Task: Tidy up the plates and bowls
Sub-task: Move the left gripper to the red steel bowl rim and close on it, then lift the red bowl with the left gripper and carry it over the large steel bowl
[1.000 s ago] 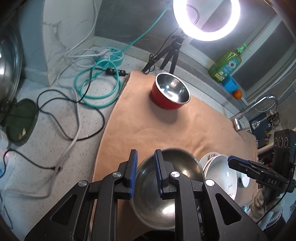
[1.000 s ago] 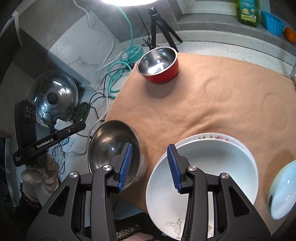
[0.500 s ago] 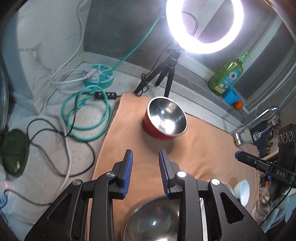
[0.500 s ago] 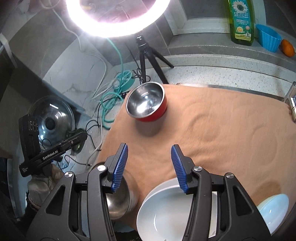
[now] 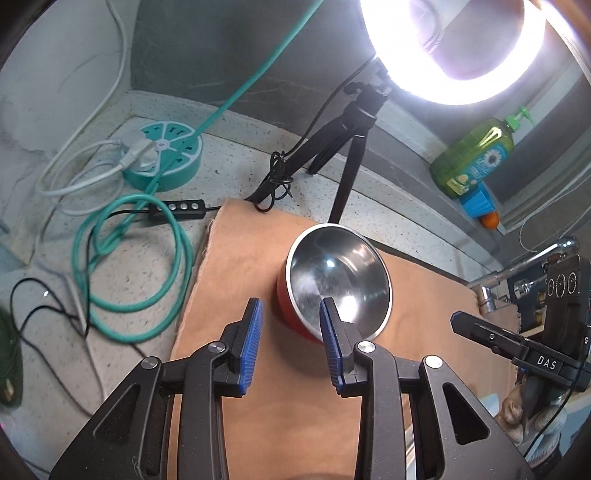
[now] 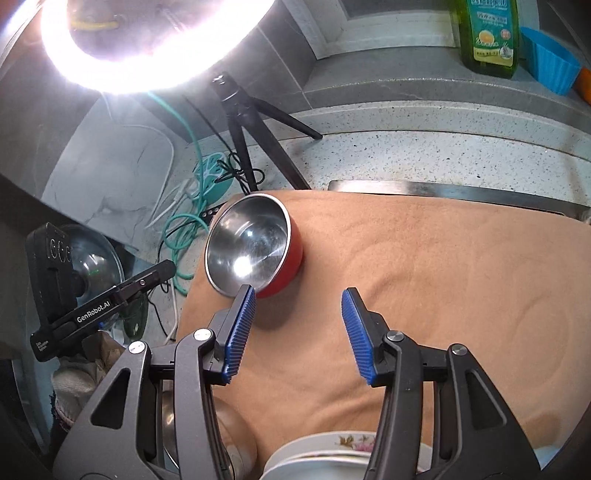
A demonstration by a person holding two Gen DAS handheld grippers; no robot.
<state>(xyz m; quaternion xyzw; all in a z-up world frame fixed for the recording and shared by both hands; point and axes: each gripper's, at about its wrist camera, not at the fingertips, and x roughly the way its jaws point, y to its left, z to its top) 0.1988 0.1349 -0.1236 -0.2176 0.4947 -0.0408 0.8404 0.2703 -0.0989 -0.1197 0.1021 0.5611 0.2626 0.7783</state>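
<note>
A speckled grey kitchen counter (image 5: 236, 155) runs along a dark wall, with a tan cloth (image 6: 443, 266) spread over its middle. A lit ring lamp (image 5: 450, 51) on a small black tripod (image 5: 351, 147) stands at the cloth's far edge.

On the cloth sits a red bowl (image 5: 338, 284) with a shiny steel inside, upright, near the far left corner.

The left gripper (image 5: 290, 332) hovers over the cloth just in front of the red bowl, its blue-padded jaws a narrow gap apart and opening, with nothing between them. The right gripper (image 6: 297, 325) hovers beside the bowl, jaws moderately wide and empty.

Only the left wrist view shows a round teal power strip (image 5: 164, 155), the coiled teal cable (image 5: 136, 258) and a tap (image 5: 524, 266) at the right edge.

Only the right wrist view shows a steel bowl (image 6: 207, 439) and stacked white plates (image 6: 332, 454) with a flower pattern at the cloth's near edge, under the gripper, plus a glass pot lid (image 6: 92, 258) off to the left.

Both views show a green soap bottle (image 6: 487, 33) on the ledge behind.
</note>
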